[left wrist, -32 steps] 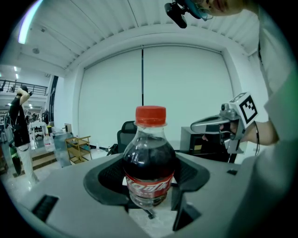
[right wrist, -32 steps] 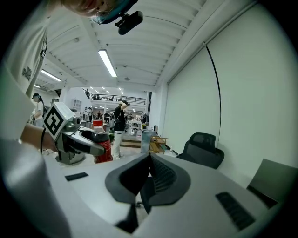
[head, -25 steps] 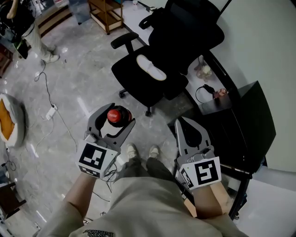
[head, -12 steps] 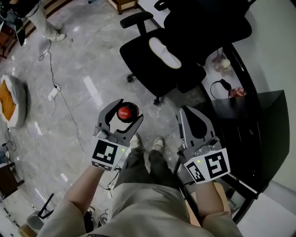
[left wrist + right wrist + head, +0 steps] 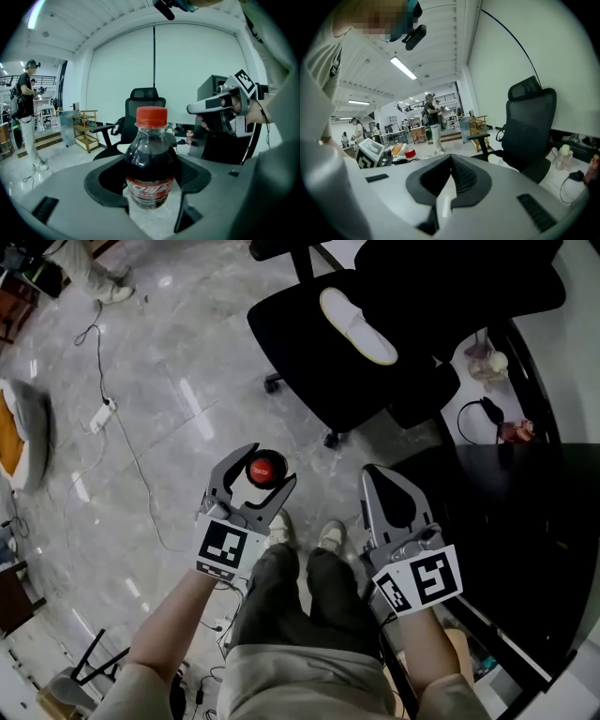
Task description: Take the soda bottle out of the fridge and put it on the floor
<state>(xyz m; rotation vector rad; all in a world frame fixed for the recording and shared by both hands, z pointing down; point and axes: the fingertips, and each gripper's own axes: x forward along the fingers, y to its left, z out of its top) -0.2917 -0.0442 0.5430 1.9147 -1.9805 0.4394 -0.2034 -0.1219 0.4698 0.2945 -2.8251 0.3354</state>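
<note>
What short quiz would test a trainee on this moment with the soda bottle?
1. True or false: the soda bottle already stands on the floor.
2. What does the right tool hold? A) nothing, its jaws are together; B) a cable; C) a shoe.
3. Fill in: the bottle's cap is coloured ____.

Key: 1 false: the left tool grips it upright, above the floor. 2 A. 3 red.
</note>
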